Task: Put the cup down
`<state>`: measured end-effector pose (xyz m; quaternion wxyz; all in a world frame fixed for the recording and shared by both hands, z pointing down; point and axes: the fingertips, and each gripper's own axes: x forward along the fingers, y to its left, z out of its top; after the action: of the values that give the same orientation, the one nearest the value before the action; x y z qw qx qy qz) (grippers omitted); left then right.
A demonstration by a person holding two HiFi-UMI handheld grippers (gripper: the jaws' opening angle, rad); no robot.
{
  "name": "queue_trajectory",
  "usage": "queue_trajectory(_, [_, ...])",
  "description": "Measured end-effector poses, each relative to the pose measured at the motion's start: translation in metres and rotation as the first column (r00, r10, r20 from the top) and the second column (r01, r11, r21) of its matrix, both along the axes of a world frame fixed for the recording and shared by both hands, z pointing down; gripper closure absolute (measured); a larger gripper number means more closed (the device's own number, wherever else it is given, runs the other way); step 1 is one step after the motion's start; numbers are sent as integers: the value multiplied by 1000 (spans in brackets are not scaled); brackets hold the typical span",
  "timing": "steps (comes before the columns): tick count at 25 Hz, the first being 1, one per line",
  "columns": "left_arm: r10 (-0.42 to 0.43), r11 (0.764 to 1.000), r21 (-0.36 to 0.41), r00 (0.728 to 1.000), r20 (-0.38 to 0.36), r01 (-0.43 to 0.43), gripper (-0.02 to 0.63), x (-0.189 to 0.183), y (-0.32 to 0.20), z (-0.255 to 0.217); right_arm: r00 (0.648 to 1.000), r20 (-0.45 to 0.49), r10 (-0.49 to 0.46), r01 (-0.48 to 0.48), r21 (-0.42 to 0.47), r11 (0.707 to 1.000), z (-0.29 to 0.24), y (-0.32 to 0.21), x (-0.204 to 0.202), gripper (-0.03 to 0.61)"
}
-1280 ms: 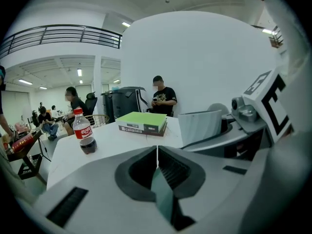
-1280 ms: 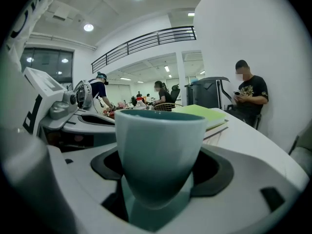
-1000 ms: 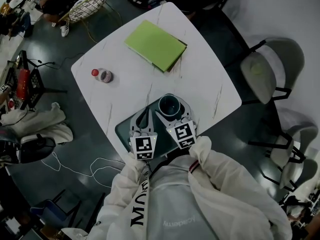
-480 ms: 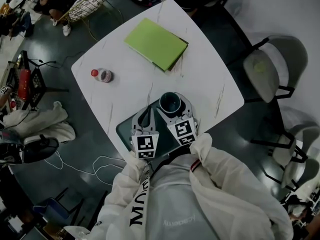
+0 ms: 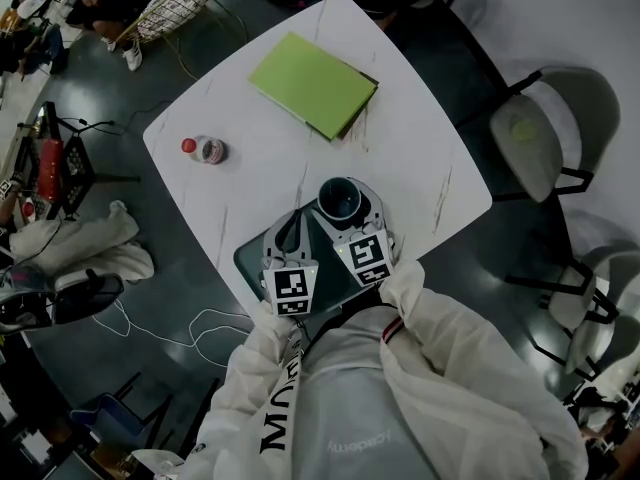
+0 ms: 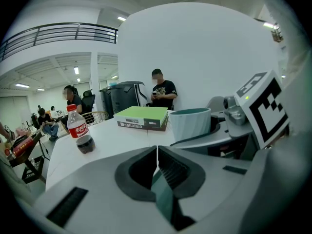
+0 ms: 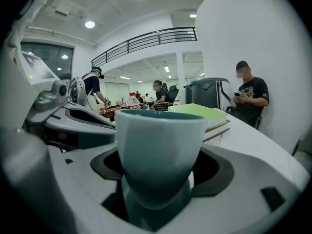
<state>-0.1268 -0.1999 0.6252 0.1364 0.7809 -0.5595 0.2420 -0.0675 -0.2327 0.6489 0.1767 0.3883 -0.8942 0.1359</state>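
The right gripper (image 5: 341, 200) grasps the teal tapered cup (image 7: 158, 145), upright above the dark green mat (image 5: 252, 258) at the white marbled tabletop's (image 5: 270, 168) near edge; the left gripper (image 6: 157, 152) is clenched, empty.

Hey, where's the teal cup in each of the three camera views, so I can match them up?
Head view: cup just below centre, near the near edge of the table.
Left gripper view: cup right of centre.
Right gripper view: cup fills the centre, up close.
Shared landmark: the green book, lying on the table beyond the cup in all three.
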Motion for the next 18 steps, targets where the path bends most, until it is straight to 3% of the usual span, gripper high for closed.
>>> queue_trajectory(18, [-14, 1000, -22, 1000, -7, 14, 600, -3, 9, 2, 1000, -15, -16, 16, -29, 999, 2, 10, 5, 206])
